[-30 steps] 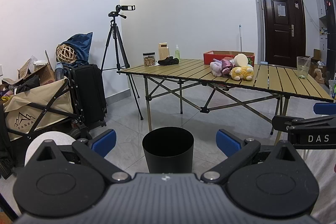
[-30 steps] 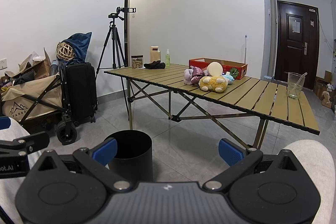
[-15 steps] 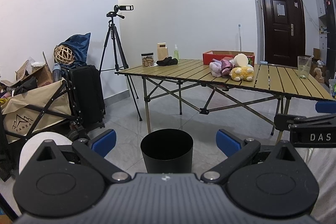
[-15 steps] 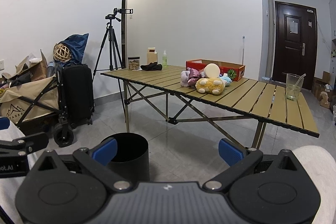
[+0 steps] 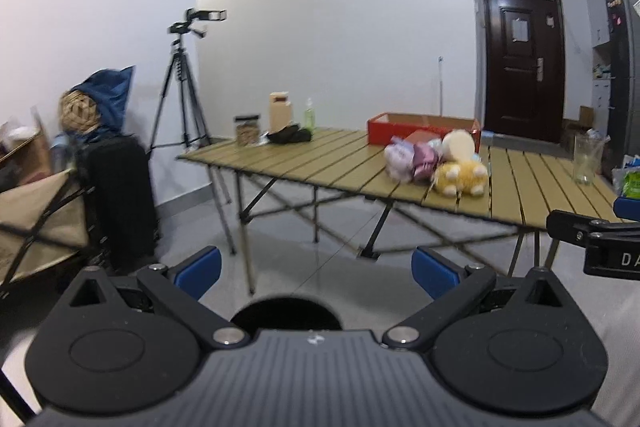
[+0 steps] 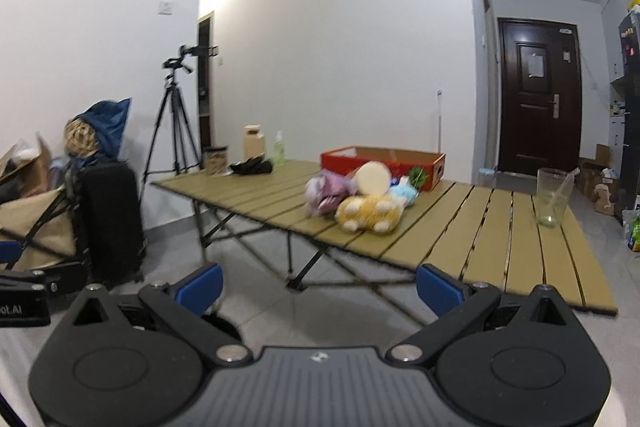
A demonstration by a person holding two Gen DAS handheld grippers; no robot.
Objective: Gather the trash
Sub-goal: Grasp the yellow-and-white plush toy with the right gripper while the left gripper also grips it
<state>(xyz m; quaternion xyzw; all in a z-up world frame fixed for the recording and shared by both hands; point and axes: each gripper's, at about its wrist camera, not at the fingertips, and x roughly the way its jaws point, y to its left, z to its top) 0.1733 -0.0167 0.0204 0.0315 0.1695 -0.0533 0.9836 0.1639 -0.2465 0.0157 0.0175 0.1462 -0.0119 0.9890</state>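
Both grippers have advanced toward the table (image 5: 328, 163); black bin (image 5: 286, 313) nearly hidden; jaws released, empty.

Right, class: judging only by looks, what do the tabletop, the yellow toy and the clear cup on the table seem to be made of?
Tabletop: separate tan slats with a matte finish; coated metal or wood-look, hard to tell.
Yellow toy: soft plush fabric, going by its fuzzy outline and rounded, stuffed shape.
Clear cup: transparent glass or plastic, since the table shows through it; which one is unclear.
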